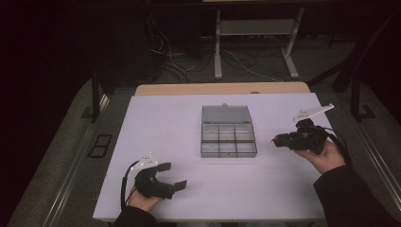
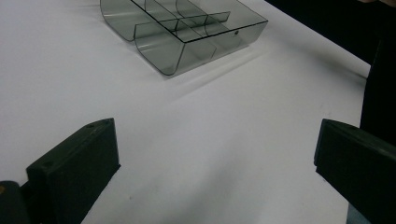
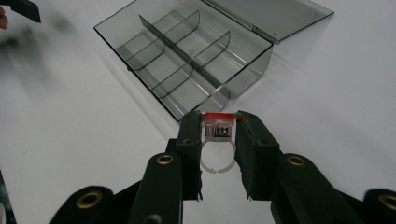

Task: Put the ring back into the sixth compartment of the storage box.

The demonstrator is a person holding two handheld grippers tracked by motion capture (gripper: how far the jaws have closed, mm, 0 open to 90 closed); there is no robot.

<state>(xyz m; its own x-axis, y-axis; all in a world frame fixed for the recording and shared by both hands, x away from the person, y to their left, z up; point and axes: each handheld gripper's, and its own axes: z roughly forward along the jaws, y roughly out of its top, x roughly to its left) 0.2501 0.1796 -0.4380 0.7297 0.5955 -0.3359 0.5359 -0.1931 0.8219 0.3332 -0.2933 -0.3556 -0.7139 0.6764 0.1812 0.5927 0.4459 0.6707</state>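
Note:
A clear grey compartment box [image 1: 228,138] with its lid folded open lies in the middle of the white table; its compartments [image 3: 187,60] look empty. My right gripper [image 1: 275,139] hovers to the right of the box, shut on a small ring [image 3: 217,135] with a red top and a clear open band. My left gripper [image 1: 174,176] rests near the table's front left, jaws wide open with nothing between them; the box [image 2: 187,32] lies ahead of it in the left gripper view.
The white table top [image 1: 156,123] has free room on all sides of the box. Beyond the far edge are a wooden strip [image 1: 222,88], cables and a white stand's legs [image 1: 218,52] on the floor.

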